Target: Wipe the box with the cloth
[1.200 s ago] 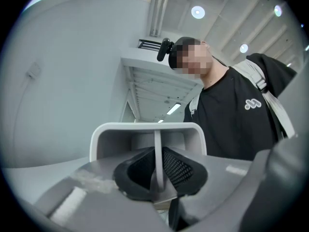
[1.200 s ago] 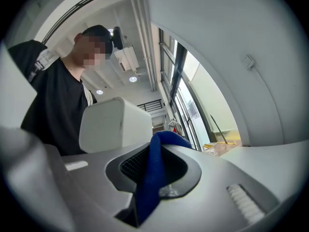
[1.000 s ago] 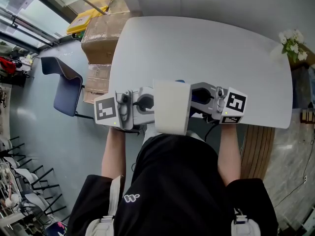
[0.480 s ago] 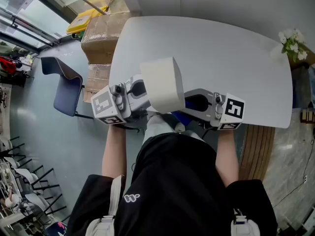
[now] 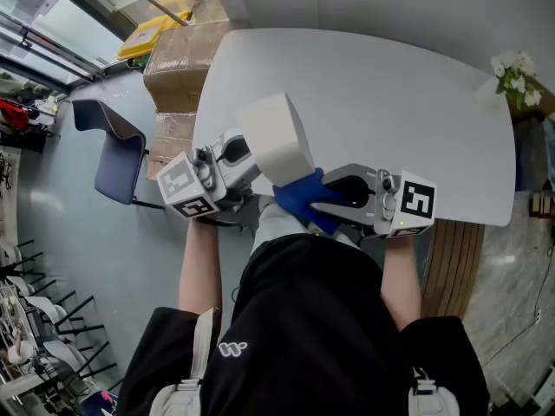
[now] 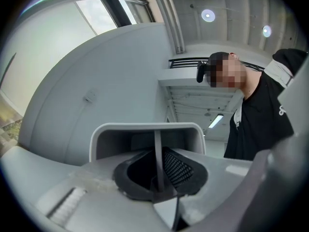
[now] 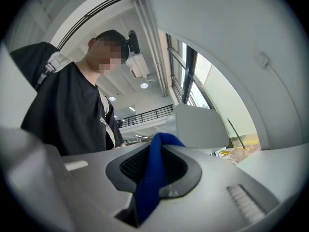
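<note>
Box [image 5: 273,137]: white, stiff, likely light; thin wall clamped between left gripper [image 6: 157,175] fingers; that rim suits gripping
Cloth [image 5: 302,199]: blue, limp; pinched between right gripper [image 7: 153,175] fingers, bunched beyond them by the box

Head view: box [image 5: 276,137] hides L gripper [image 6: 157,175] tips.

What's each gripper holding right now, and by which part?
Left gripper: white box, pinched by one thin wall at its edge. Right gripper: blue cloth, clamped on a bunched fold.
</note>
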Demonstrator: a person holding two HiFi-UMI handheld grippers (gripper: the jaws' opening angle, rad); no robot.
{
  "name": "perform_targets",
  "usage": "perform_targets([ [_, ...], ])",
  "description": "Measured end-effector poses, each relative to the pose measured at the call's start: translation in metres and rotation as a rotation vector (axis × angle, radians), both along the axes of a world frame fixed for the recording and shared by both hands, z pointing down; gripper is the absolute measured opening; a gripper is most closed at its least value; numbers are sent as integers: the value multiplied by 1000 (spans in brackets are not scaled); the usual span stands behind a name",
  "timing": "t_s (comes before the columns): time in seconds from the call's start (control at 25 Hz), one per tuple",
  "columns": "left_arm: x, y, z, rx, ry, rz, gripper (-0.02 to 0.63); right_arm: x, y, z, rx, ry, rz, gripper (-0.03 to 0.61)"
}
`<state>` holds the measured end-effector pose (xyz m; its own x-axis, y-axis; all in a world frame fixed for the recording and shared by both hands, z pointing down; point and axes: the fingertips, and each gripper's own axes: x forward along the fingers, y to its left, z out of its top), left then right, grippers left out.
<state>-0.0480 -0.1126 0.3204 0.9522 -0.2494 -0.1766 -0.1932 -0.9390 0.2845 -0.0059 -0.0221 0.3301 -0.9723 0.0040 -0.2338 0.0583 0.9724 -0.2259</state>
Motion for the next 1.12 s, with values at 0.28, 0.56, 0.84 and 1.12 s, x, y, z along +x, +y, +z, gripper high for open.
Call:
perform_targets([
  [0.28, 0, 9, 25, -14, -100, 10, 52, 8, -2, -30, 55, -78, 38, 54],
  [0.56, 2, 33, 29, -33, -51, 132, 52, 21, -8, -45, 69, -143, 80, 55],
  [0.84, 4, 64, 15, 0, 15, 287, 52, 21, -20, -51, 43, -165, 167, 55],
  [1.12, 15, 82, 8, 23, 25, 377, 52, 38, -44, -43, 15, -153, 352, 55],
])
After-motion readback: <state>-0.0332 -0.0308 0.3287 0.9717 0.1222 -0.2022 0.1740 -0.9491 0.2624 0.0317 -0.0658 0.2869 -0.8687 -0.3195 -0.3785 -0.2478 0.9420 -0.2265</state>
